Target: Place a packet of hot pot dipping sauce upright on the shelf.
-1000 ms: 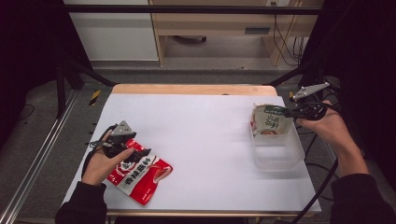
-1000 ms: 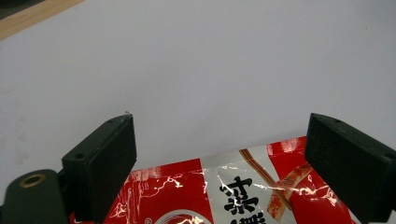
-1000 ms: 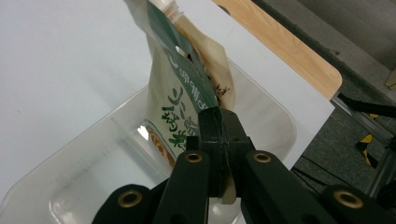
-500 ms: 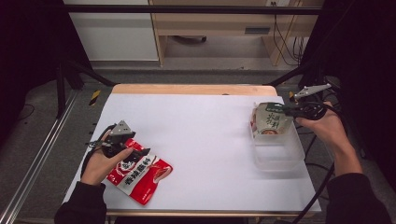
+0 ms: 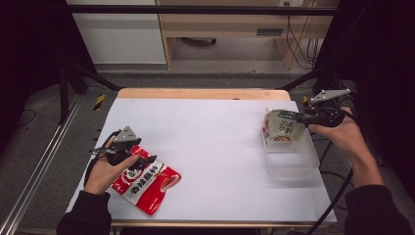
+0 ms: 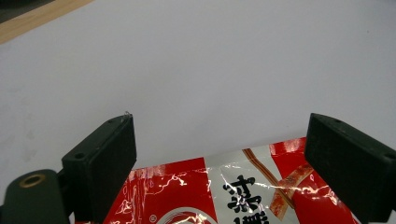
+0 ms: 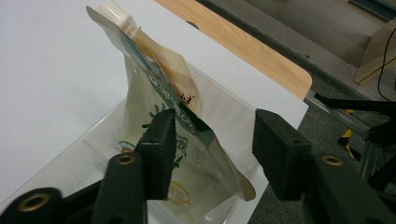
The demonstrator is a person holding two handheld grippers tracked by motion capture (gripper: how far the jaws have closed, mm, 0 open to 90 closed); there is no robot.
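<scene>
Right claw [image 7: 210,154] just opened, spread off green spout pouch [image 5: 283,126] — pouch released, standing in clear plastic container [image 5: 293,161]; placement judged complete.

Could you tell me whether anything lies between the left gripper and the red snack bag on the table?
Nothing visible does: the left gripper is open right over the red snack bag, whose top edge lies between its jaws.
</scene>
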